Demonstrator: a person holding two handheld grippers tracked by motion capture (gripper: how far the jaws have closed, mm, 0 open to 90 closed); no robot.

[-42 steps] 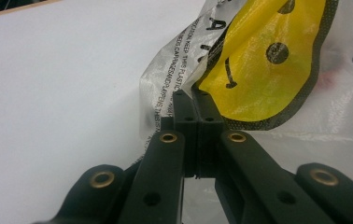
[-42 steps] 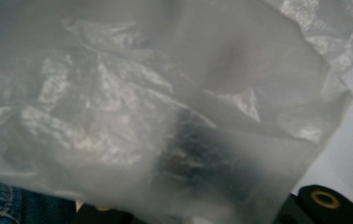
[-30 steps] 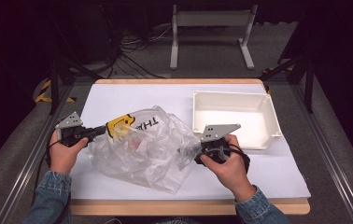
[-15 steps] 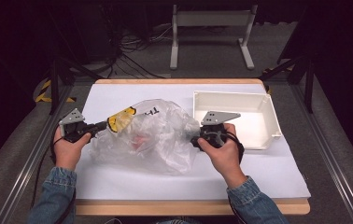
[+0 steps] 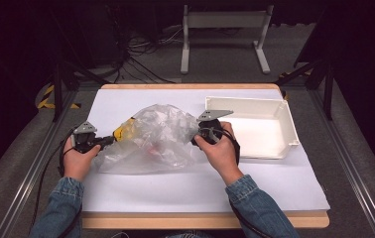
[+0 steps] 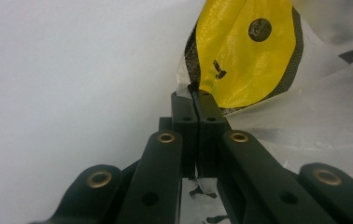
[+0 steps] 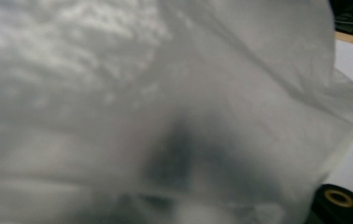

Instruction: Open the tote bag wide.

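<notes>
L gripper (image 6: 194,91): jaws together, clamped on yellow corner (image 6: 244,60) of clear plastic bag (image 5: 151,141). Hold that pinch tight, but no hard tugs, since thin film rips easy.

R gripper (image 5: 196,140): at bag's other side, jaws just been opening a bit. Film drapes over its camera, so can't tell if any film sits btw them.

Bag lies mid table (image 5: 175,193), puffy, btw both hands, w/ something pinkish (image 5: 156,146) inside. Looks like laying bag down flat.

Best way, prob: hold L side low & steady, let R side go slow, and check film slips free of jaws before pulling hand away.

Mind white bin (image 5: 287,124) just beyond R hand, farther back on right. Don't bump it.
</notes>
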